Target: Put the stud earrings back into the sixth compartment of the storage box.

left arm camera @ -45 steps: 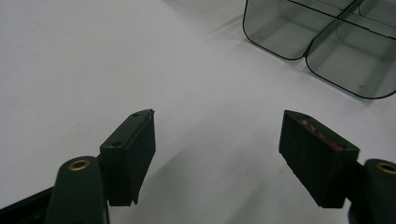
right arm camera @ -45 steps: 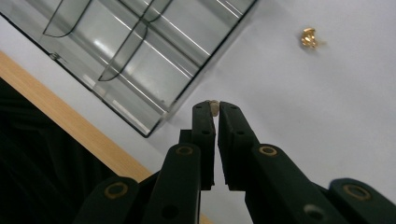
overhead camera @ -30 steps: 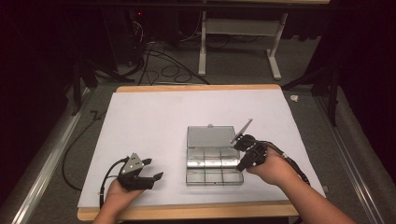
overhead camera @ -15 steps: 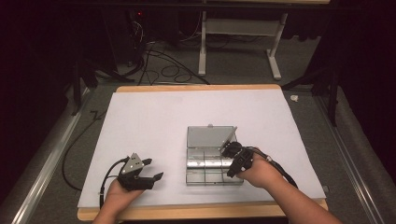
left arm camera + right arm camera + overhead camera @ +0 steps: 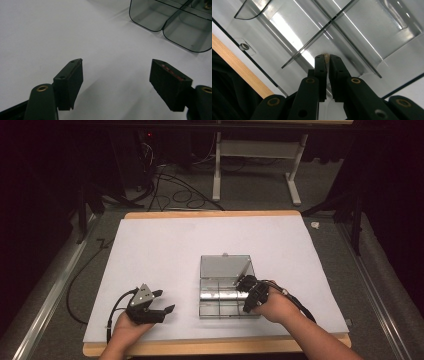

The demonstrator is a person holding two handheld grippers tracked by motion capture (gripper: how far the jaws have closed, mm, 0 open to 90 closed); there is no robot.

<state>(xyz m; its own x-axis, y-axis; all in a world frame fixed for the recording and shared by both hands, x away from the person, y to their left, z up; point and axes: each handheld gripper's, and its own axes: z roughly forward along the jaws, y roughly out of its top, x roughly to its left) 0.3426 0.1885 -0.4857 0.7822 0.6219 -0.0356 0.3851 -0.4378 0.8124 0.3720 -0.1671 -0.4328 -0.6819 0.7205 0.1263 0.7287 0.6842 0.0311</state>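
High view: the left gripper (image 5: pixel 156 304) rests on the white table cover (image 5: pixel 165 245) at the near left, held in the person's left hand (image 5: pixel 131 327), jaws spread wide with nothing between them. The right gripper (image 5: pixel 246 283) reaches down into the clear compartment box (image 5: pixel 225 287) near the table's middle, its tip over the box's right-hand cells; the box lid (image 5: pixel 226 266) lies open on the far side.

Left gripper view: the 2 pads (image 5: pixel 72 80) stand well apart over bare cover; 2 empty cells of the box (image 5: pixel 172 22) lie at the far right.

Right gripper view: the right gripper (image 5: pixel 326 60) is clenched on a small tan item (image 5: pixel 326 57), too small to identify, just above the cell floor beside the crossing dividers (image 5: pixel 329 23).
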